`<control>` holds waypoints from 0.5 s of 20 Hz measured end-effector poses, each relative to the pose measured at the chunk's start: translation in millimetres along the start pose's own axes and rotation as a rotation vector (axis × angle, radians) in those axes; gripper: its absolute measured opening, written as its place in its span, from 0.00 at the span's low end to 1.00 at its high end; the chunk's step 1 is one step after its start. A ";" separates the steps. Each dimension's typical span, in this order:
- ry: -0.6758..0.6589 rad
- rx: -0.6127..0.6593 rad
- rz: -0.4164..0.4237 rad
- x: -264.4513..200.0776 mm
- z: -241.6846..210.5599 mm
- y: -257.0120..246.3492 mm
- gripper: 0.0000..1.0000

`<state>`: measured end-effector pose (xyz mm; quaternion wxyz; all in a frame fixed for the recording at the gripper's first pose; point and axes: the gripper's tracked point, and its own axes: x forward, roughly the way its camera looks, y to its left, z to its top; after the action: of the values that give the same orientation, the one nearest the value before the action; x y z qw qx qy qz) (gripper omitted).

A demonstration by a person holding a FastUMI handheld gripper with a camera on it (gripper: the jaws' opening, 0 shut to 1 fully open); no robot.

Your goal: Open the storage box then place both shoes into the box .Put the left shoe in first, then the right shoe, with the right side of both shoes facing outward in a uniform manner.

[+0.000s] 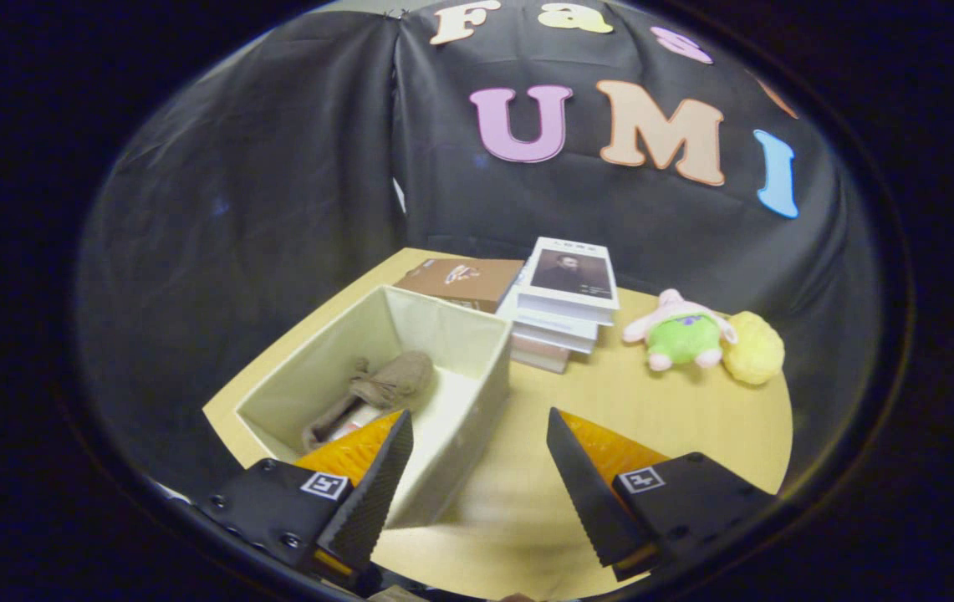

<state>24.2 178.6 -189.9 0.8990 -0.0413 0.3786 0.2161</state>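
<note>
The hand-held gripper (477, 435) gapes empty, straddling the storage box (477, 401) near wall.

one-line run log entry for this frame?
gripper: open, empty, above table | storage box: open | brown shoe: inside box | second shoe: not seen | stage: one shoe placed

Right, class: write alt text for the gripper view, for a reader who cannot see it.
An open hand-held gripper, holding nothing, hovers over a wooden table beside an open cream storage box with a brownish shoe inside. Beyond the box lie stacked books and a brown book; right of them, a pink-and-green plush toy and a yellow plush.
</note>
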 end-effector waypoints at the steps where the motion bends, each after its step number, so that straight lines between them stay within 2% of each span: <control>1: -0.007 -0.003 -0.031 -5.6 -2.0 -17.0 1.00; 10: 0.000 0.036 -0.209 -43.9 -53.5 -143.1 1.00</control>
<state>21.6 21.0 -210.1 0.9173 -0.0643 0.3761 0.1141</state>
